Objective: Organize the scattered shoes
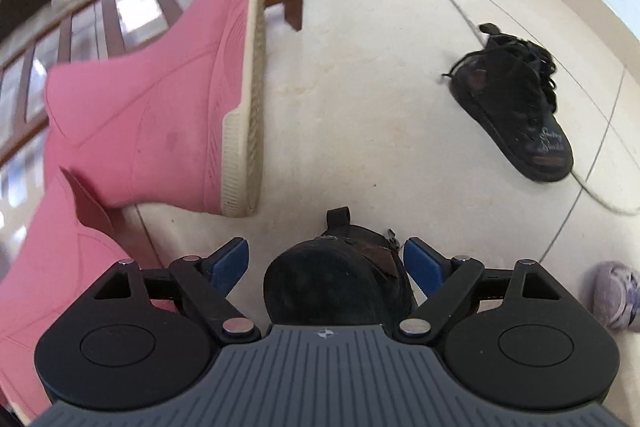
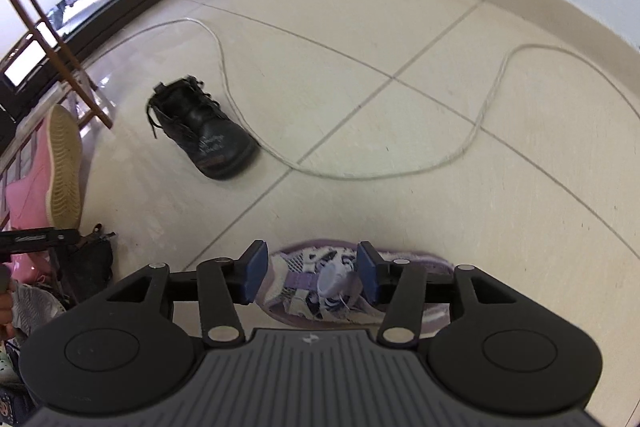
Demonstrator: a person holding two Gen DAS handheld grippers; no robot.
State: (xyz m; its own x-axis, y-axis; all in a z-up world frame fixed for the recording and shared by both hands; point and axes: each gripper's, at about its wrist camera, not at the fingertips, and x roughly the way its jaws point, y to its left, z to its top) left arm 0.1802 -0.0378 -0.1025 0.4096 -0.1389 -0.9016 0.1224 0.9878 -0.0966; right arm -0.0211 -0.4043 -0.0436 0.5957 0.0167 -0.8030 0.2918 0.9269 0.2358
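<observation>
Your left tool gapes wide around a black boot, while your right tool stands apart astride the purple sneaker at bottom centre.

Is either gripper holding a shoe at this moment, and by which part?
Neither. The left gripper is open around the black boot's collar; the right gripper is open astride the purple sneaker's laced top. Fingers show gaps on both.
</observation>
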